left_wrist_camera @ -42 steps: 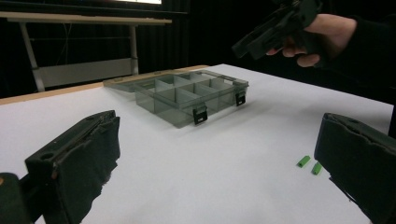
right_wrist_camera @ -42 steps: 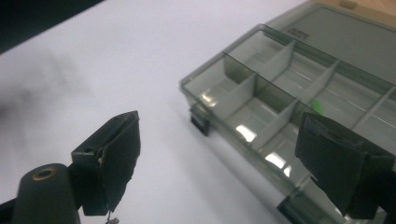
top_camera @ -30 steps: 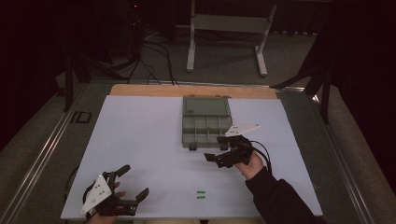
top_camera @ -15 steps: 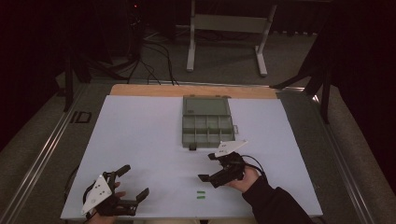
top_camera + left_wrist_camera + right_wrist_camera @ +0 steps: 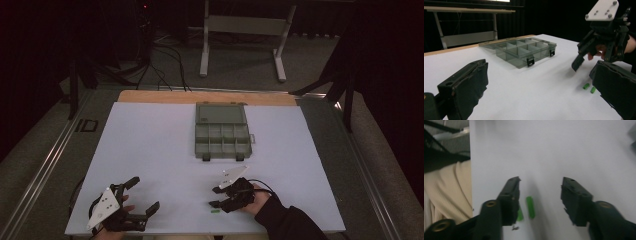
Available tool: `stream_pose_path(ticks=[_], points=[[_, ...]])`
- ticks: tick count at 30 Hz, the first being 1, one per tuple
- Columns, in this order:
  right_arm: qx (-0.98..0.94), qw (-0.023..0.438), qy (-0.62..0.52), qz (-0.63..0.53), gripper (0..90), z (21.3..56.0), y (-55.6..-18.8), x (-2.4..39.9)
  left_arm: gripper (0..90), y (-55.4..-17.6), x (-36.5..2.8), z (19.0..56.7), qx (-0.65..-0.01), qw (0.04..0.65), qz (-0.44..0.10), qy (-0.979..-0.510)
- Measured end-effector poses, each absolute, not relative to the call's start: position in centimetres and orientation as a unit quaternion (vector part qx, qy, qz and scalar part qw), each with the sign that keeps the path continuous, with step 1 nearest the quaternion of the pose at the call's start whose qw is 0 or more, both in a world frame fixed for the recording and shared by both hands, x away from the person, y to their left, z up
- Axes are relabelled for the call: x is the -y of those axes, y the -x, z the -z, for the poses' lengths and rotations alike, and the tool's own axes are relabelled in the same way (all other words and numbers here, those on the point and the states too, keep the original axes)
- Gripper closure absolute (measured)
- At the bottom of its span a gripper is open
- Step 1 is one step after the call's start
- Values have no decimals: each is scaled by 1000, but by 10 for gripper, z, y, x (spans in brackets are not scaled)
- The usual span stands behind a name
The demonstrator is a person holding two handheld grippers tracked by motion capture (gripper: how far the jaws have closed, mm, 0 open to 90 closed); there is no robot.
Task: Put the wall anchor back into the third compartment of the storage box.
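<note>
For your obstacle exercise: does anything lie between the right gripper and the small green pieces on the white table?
Nothing visible does. The right gripper, whose jaws have just been closing, hangs over the green pieces, with bare white table around them.

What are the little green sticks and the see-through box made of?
The green sticks look like smooth plastic: bright, even colour and rounded ends, though they are too small to be sure. The box seems to be hard, smoky-clear plastic, since you can see its dividers through the walls, with dark latches on the front.

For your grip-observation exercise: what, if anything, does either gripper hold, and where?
Nothing. The right gripper, jaws just closing, straddles a small green plastic cylinder untouched; the left gripper is open.
</note>
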State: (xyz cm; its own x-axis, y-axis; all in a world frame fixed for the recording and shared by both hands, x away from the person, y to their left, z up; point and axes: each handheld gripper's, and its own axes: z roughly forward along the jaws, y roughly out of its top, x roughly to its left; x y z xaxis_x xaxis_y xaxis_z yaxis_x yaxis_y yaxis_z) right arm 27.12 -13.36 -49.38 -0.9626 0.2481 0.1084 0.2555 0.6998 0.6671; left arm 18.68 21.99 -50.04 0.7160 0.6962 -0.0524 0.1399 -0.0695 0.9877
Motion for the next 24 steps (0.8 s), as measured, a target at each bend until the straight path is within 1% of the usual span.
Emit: stream_pose_path(ticks=[3, 6, 7, 8, 13, 17, 18, 24], points=[[930, 1, 121, 346, 629, 497, -268, 131, 2, -187, -220, 500, -301, 612, -226, -696], [935, 1, 112, 336, 694, 499, -267, 129, 2, -187, -220, 500, -301, 612, -227, -695], [935, 1, 112, 336, 694, 499, -267, 129, 2, -187, -220, 500, -301, 612, -227, -695], [938, 1, 105, 330, 718, 501, -266, 128, 2, -187, -220, 500, -301, 612, -227, -695], [946, 1, 98, 310, 777, 505, -264, 125, 2, -187, -220, 500, -301, 613, -227, -695], [949, -10, 91, 302, 806, 506, -263, 124, 2, -187, -220, 500, -300, 612, -227, -695], [951, -19, 87, 298, 837, 506, -262, 123, 2, -187, -220, 500, -301, 612, -227, -695], [946, -17, 97, 308, 844, 499, -265, 125, 2, -187, -220, 500, -301, 612, -227, -695]])
